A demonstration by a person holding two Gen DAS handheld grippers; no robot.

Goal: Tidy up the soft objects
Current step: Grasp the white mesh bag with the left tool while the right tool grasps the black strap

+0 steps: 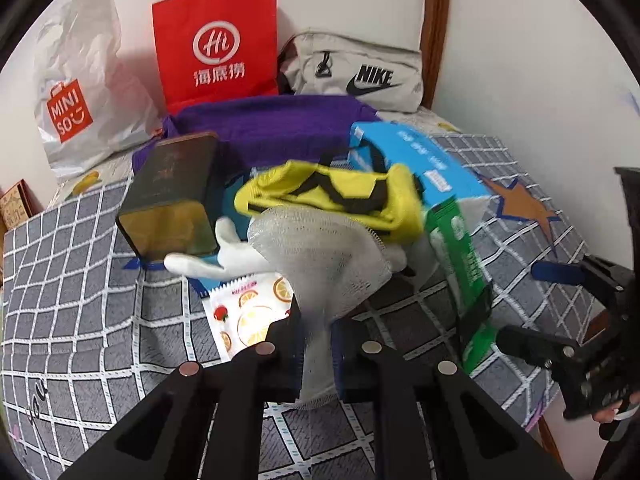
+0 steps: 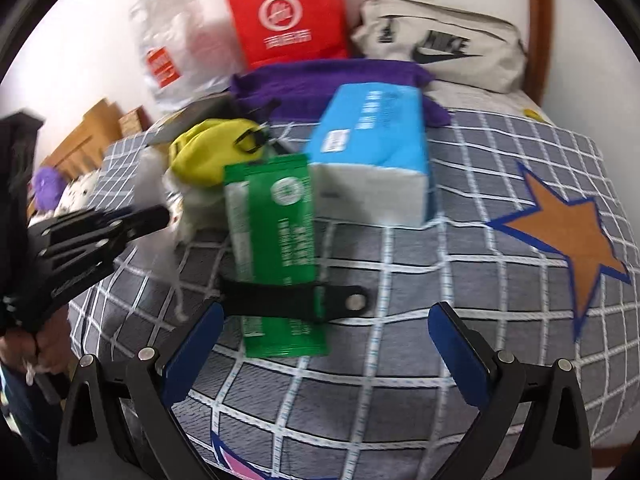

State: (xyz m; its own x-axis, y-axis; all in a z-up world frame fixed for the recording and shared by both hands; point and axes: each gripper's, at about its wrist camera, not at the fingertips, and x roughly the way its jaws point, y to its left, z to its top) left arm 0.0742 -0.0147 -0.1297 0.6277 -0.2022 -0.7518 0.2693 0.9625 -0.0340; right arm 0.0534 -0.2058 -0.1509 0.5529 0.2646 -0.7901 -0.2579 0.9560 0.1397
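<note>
My left gripper (image 1: pixel 318 344) is shut on a white sock (image 1: pixel 320 256) and holds it above the grey checked bedspread (image 1: pixel 80 280). A yellow and black pouch (image 1: pixel 336 196) lies just behind the sock, and a purple cloth (image 1: pixel 272 128) lies further back. In the right wrist view the pouch (image 2: pixel 208 152) and purple cloth (image 2: pixel 320 80) show too, and the left gripper (image 2: pixel 160 216) is at the left edge. My right gripper (image 2: pixel 326 340) is open and empty over the bedspread (image 2: pixel 400 360), just in front of a green packet (image 2: pixel 276 248).
A blue tissue pack (image 2: pixel 372 148), a dark tin box (image 1: pixel 172 196), a fruit-print packet (image 1: pixel 248 312) and a black strap (image 2: pixel 296 300) lie on the bed. A red paper bag (image 1: pixel 216 44), a white Miniso bag (image 1: pixel 80 80) and a grey Nike bag (image 1: pixel 360 72) stand against the wall.
</note>
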